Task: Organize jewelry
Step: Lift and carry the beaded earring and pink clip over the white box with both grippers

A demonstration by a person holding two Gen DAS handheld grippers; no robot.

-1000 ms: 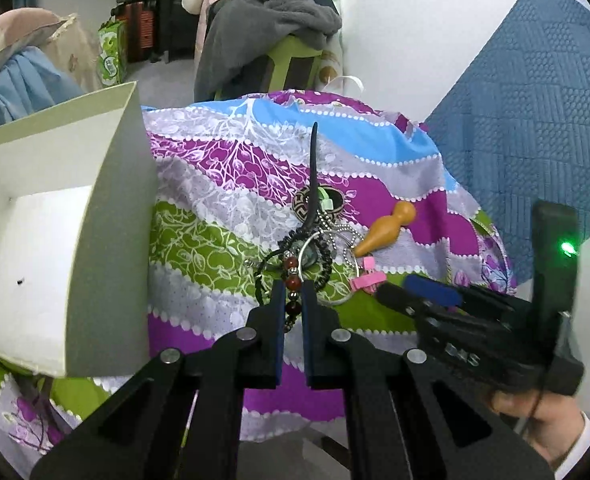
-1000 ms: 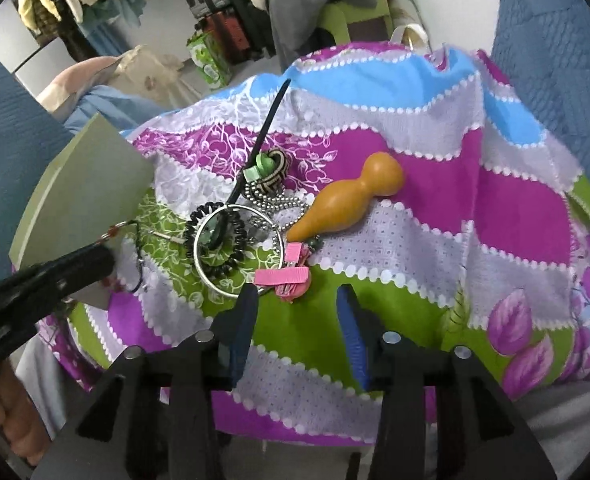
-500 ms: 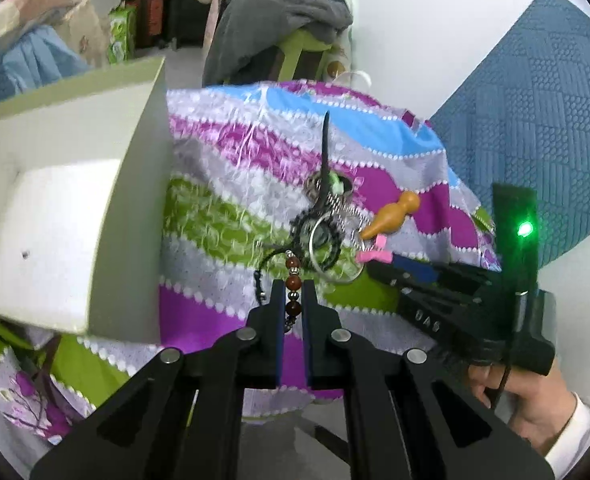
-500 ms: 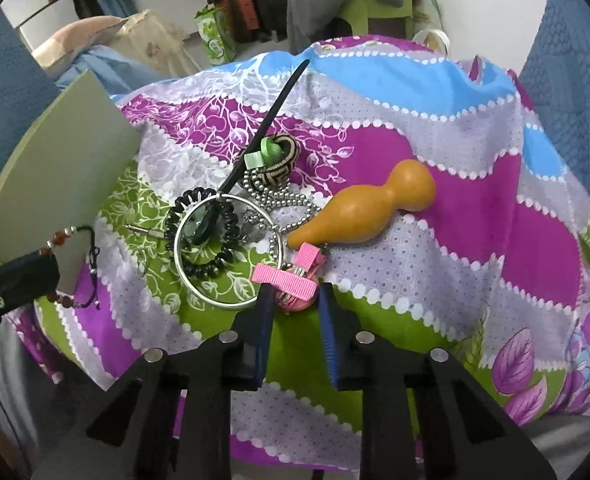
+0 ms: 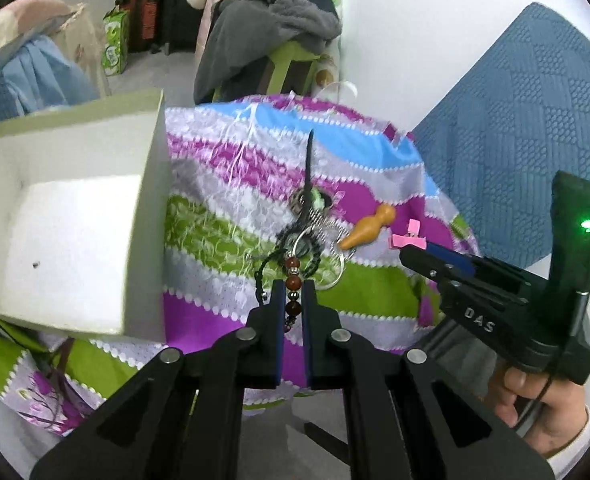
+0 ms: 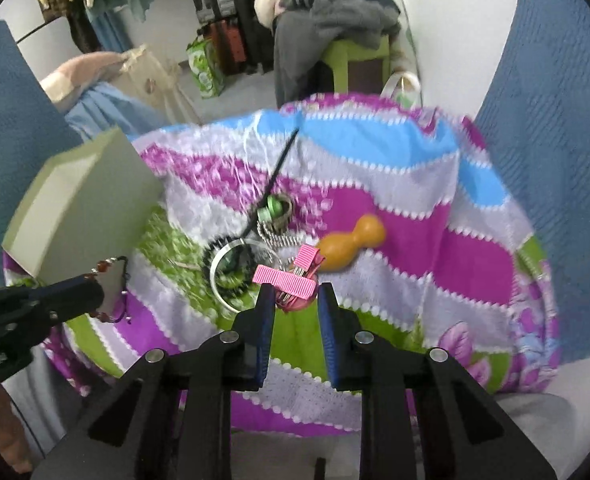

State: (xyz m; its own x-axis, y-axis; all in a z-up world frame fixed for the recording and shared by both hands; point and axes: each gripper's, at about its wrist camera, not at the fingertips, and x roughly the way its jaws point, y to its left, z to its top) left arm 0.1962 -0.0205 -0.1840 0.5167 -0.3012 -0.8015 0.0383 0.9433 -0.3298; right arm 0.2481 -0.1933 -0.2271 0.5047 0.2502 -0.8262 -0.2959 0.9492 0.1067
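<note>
Beaded bracelet (image 5: 293,280), red-brown beads on dark cord, pinched in left gripper (image 5: 293,300), hanging off the surface. Pink ribbon hair clip (image 6: 291,280) caught between right gripper (image 6: 293,300) fingers, lifted clear. Still in a pile on the patterned cloth (image 6: 395,240): silver bangle (image 6: 231,268) over black coiled hair tie (image 6: 215,248), ball chain (image 6: 273,234), woven ring with green piece (image 6: 275,210), long black stick (image 6: 273,184), orange gourd-shaped pendant (image 6: 351,242). Open white box (image 5: 67,232) at left, nearly bare inside.

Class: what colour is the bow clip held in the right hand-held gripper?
Pink bow clip, clearest in the right wrist view.
</note>
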